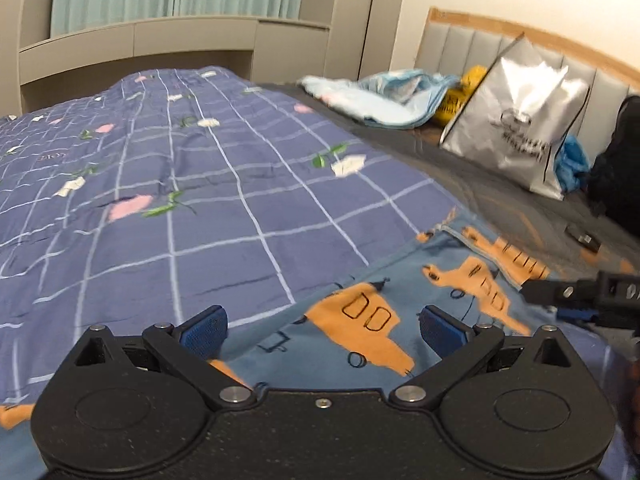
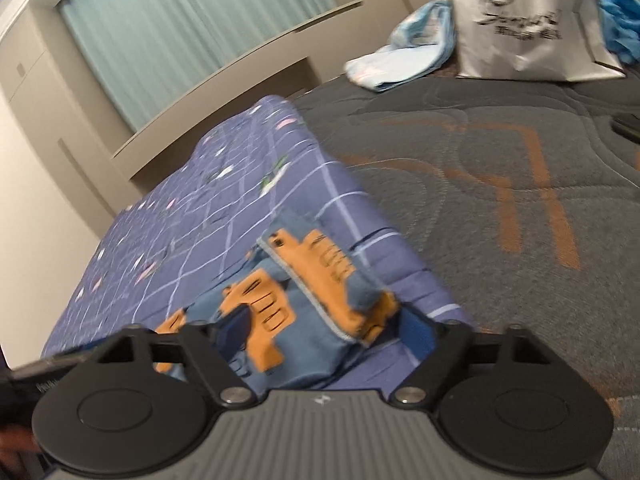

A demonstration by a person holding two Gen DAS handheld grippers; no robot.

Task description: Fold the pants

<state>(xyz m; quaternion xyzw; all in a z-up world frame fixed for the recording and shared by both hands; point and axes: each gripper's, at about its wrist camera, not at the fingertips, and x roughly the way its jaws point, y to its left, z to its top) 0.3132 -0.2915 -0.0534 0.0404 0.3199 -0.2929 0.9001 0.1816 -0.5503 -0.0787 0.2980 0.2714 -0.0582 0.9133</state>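
Two grippers over patterned pants on a bed.

We see the left gripper (image 1: 322, 330), fingers spread, above the pants (image 1: 360, 344) at lower centre on the blanket (image 1: 160, 200); the right gripper (image 2: 326, 330), also spread, straddles a raised fold.

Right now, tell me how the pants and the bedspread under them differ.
The pants are blue with orange blocky shapes; the bedspread is purple-blue with a white grid and small flowers. The pants are bunched with an edge lifted; the bedspread lies spread flat. Both are printed fabric.
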